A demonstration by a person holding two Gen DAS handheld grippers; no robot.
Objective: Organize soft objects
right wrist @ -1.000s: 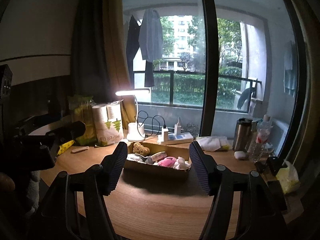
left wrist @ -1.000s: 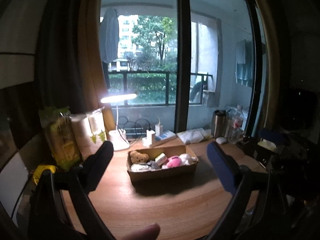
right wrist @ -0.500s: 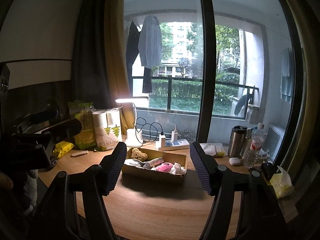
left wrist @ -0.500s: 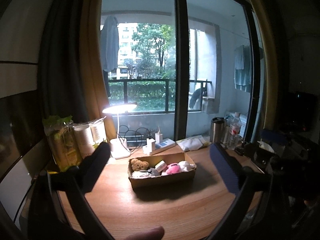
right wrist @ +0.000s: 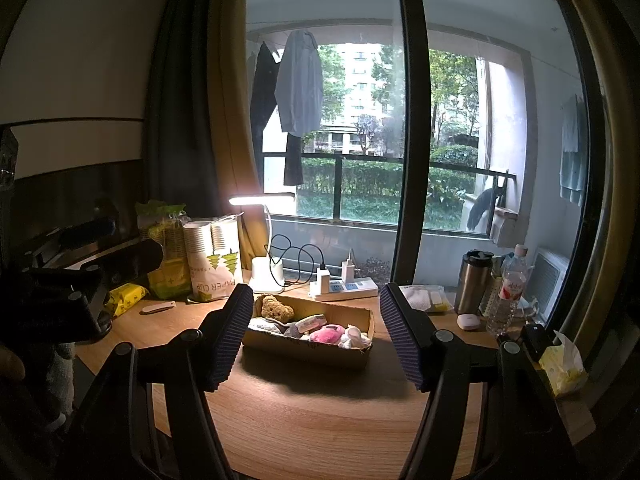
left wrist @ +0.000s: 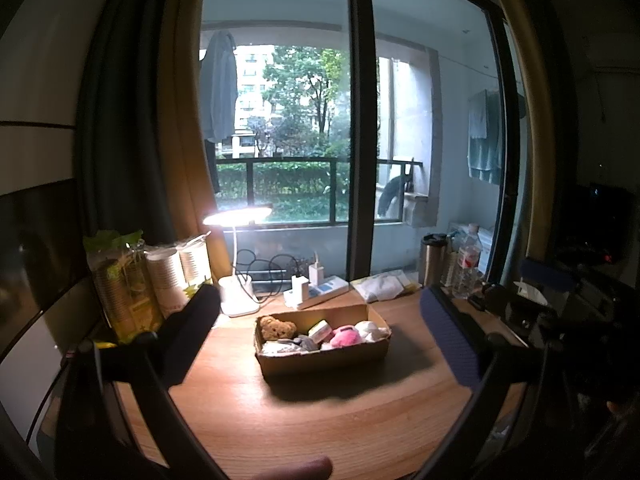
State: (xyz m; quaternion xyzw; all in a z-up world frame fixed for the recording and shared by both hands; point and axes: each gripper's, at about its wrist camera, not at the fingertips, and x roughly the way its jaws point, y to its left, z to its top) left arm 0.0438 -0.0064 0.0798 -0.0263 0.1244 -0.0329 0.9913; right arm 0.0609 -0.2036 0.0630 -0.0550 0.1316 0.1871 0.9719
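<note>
A shallow cardboard box (left wrist: pixel 324 356) (right wrist: pixel 308 346) sits mid-table under the lamp light. Inside it lie a brown teddy bear (left wrist: pixel 275 328) (right wrist: pixel 276 309), a pink plush (left wrist: pixel 345 337) (right wrist: pixel 327 335), a white soft item (left wrist: pixel 372 330) (right wrist: pixel 354 336) and grey-white cloth (left wrist: pixel 290 346). My left gripper (left wrist: pixel 320 340) is open wide, held back from the box with nothing between its fingers. My right gripper (right wrist: pixel 314 334) is open too, framing the box from a distance and touching nothing. The other gripper appears dark at the edge of each view.
A lit desk lamp (right wrist: pixel 264 268), power strip (right wrist: pixel 346 289) with chargers and cables stand behind the box. Paper-cup packs (right wrist: pixel 214 260) and green packets (right wrist: pixel 164 248) sit left; a steel flask (right wrist: pixel 474 282), water bottle (right wrist: pixel 510 294) and tissues (right wrist: pixel 562 362) sit right. The round wooden table (right wrist: pixel 320 420) ends near me.
Both views have pulled back and up slightly, so the box looks a little farther away. The left fingers spread a bit wider. Nothing in the box moved.
</note>
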